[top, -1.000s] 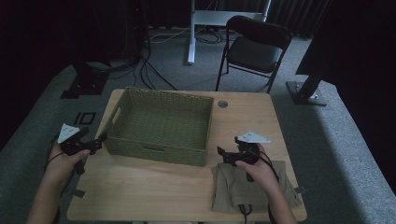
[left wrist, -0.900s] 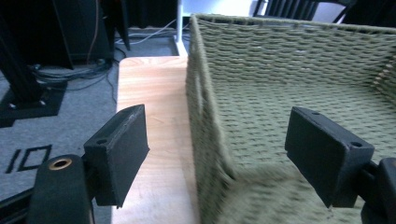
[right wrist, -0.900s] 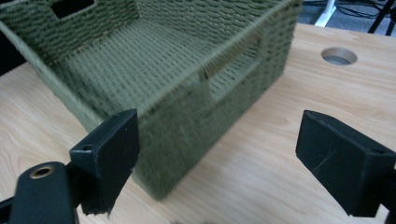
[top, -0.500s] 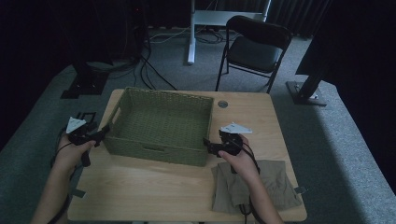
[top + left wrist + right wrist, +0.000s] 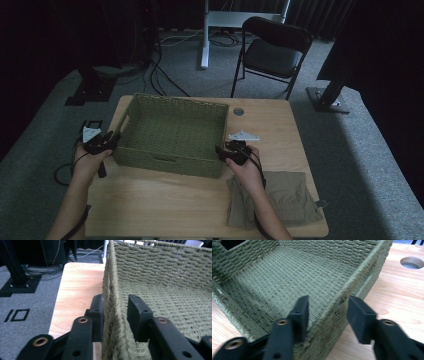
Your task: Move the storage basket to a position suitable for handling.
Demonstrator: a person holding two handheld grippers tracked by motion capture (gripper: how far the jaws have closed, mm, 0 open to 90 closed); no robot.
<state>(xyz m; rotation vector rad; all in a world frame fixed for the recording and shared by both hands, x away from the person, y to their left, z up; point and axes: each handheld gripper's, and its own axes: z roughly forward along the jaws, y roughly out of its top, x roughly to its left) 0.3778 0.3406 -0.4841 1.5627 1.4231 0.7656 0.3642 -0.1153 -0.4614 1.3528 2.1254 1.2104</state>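
- The green woven basket (image 5: 172, 135) sits in the upper middle of the high view on the wooden tabletop (image 5: 165, 200), and it looks empty.
- The left tool (image 5: 112, 312) straddles the basket's left end wall. Its jaws have just been closing with the wall between them. The outer jaw lies against the weave, while a gap shows at the inner one, so this is not yet a clamp.
- The right tool (image 5: 327, 312) straddles the right end wall near the front corner. Its jaws have also just been closing, and daylight shows on both sides of the rim.
- Risk, as I judge it: the wicker wall is soft. An early lift with one side loose could let the rim slide out and tip the basket.
- The right bite is near a corner, not mid-wall, so the basket may twist when raised.
- The folded khaki cloth (image 5: 285, 197) lies at the lower right, close under the right hand (image 5: 245, 167). A dragging wrist could shove it off the edge.
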